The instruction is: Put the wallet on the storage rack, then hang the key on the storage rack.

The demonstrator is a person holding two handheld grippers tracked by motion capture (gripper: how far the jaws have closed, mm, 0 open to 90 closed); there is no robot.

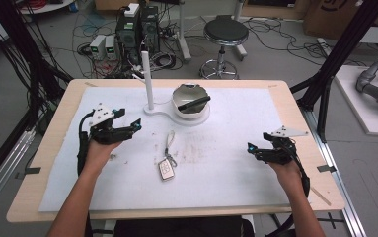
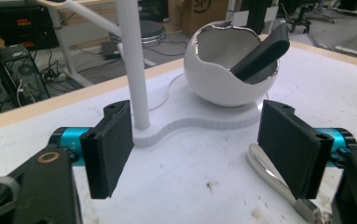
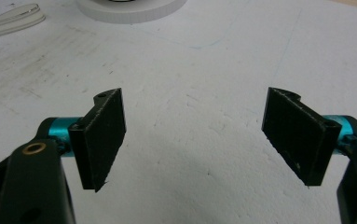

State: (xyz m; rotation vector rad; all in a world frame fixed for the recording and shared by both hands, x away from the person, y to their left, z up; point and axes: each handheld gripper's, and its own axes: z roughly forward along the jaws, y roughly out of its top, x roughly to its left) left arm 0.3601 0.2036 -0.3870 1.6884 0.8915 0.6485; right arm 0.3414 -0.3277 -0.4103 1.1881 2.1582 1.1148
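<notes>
A white egg-shaped bowl (image 1: 190, 101) (image 2: 223, 79) holds a slanted black bar (image 1: 195, 103) (image 2: 260, 51) and sits on a white base (image 2: 199, 123) with an upright white post (image 1: 148, 81) (image 2: 133, 60). A key fob (image 1: 166, 169) with a strap (image 1: 170, 142) lies on the white mat in front of the base. My left gripper (image 1: 130, 117) (image 2: 199, 149) stands open left of the post, nothing between its jaws, and the strap's metal end (image 2: 269, 175) lies by one jaw. My right gripper (image 1: 257, 142) (image 3: 195, 135) hovers open over bare mat at the right.
The white mat (image 1: 236, 148) covers most of the wooden table (image 1: 58, 128). Beyond the far edge stand a round stool (image 1: 225, 32), computer boxes (image 1: 137, 29) and loose cables on the floor. Black frame posts (image 1: 342, 49) flank the table.
</notes>
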